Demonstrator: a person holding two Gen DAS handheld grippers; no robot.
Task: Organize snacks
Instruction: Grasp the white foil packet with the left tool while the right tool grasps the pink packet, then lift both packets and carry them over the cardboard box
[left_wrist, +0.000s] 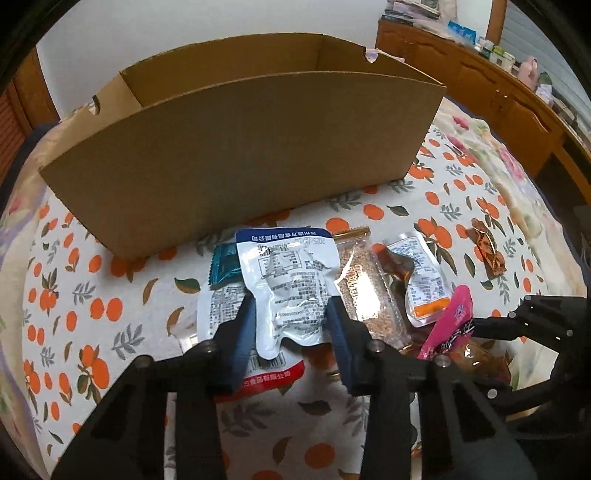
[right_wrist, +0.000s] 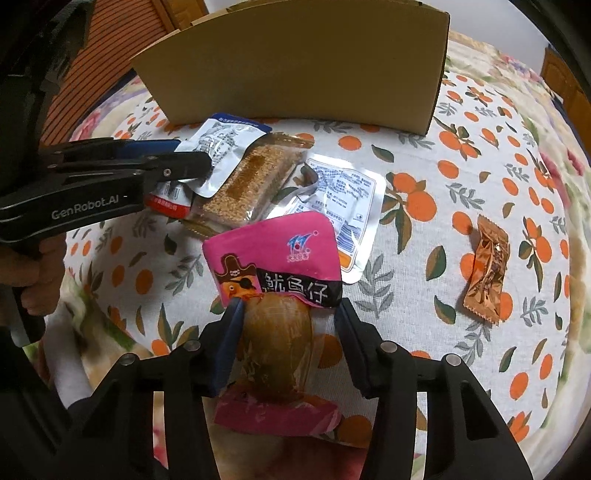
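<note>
The left gripper (left_wrist: 291, 325) pinches the white-and-blue foil pouch (left_wrist: 291, 284), long axis toward twelve o'clock, where the open brown cardboard box (left_wrist: 236, 147) stands; the right gripper (right_wrist: 290, 339) apparently squeezes the pink squid packet (right_wrist: 275, 258).

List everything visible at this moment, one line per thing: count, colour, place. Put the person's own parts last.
cardboard box: 1, brown, open top, at the back of the cloth.
tablecloth: 1, white with orange fruit print, under everything.
blue-edged pouch: 1, silver-white, between the left tongs' fingers.
red-edged pouch: 1, white, lying under the blue-edged one.
teal wrapper: 1, left of the pile, partly covered.
sesame bar: 1, clear wrap, mid-pile.
orange-edged pouch: 1, silver-white, right of the bar.
pink squid pouch: 1, in the right tongs.
copper candy: 1, alone at right.
wooden cabinet: 1, background.
left tongs: black, blue pads, on the pouch.
right tongs: black, on the pink pouch.
hand: 1, on the left handle.
</note>
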